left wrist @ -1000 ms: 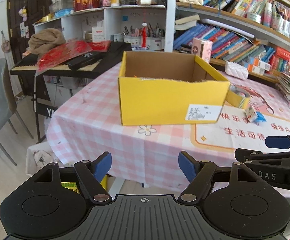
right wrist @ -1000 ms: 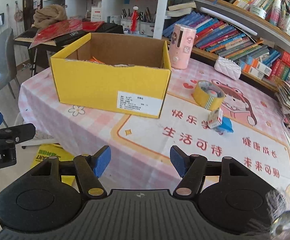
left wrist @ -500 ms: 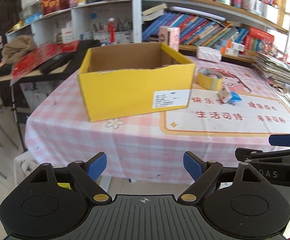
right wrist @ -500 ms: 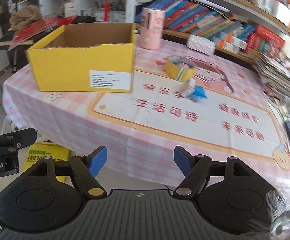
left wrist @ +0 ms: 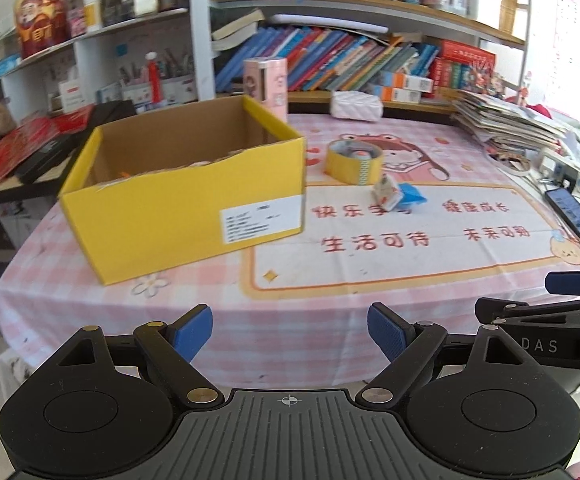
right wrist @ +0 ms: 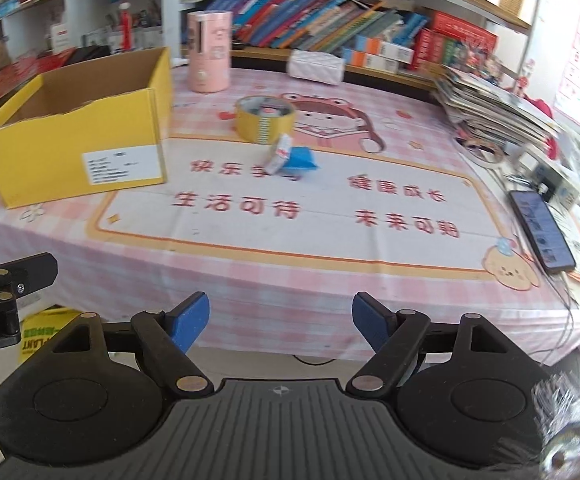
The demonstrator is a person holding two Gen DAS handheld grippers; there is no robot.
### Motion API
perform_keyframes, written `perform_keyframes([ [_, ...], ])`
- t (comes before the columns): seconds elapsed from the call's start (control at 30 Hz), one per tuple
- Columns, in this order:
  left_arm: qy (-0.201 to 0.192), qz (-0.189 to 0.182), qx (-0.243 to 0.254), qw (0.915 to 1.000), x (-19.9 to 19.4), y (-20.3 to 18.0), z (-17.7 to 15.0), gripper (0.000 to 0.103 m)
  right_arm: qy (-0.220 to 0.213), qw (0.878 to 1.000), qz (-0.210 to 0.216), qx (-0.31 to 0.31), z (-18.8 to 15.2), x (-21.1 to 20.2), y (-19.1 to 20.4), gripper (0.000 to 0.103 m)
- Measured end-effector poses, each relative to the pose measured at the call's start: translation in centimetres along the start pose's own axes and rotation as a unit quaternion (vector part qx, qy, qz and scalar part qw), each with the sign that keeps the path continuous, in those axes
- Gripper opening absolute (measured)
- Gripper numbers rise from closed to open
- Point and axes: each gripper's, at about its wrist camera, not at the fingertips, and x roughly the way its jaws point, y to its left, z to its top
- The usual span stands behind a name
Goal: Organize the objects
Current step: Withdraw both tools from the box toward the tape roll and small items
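While both grippers hang off the near table edge holding nothing, the left gripper point(left wrist: 290, 330) stands wide apart and the right gripper point(right wrist: 281, 320) is opening. Well beyond, the tape roll point(right wrist: 265, 118), small carton point(right wrist: 278, 154) and blue packet point(right wrist: 299, 159) lie beside the yellow box point(right wrist: 78, 136). The carton leans on the packet, so a careless pinch could grab both or knock it over.
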Motion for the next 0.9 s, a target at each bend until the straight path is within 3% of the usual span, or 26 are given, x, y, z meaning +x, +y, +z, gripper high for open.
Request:
perform_keyframes([
  [0.43, -0.009, -0.024, 0.004, 0.9997, 1.2, -1.8, 1.5, 0.088, -0.001, 1.0, -0.007, 0.01, 1.5, 1.3, -2.1, 0.078],
  [0.9, 0.002, -0.013, -0.002, 0.9999, 2.1, -1.9, 1.7, 0.088, 0.005, 1.0, 0.001, 0.005, 2.0, 2.4, -2.5, 0.078],
])
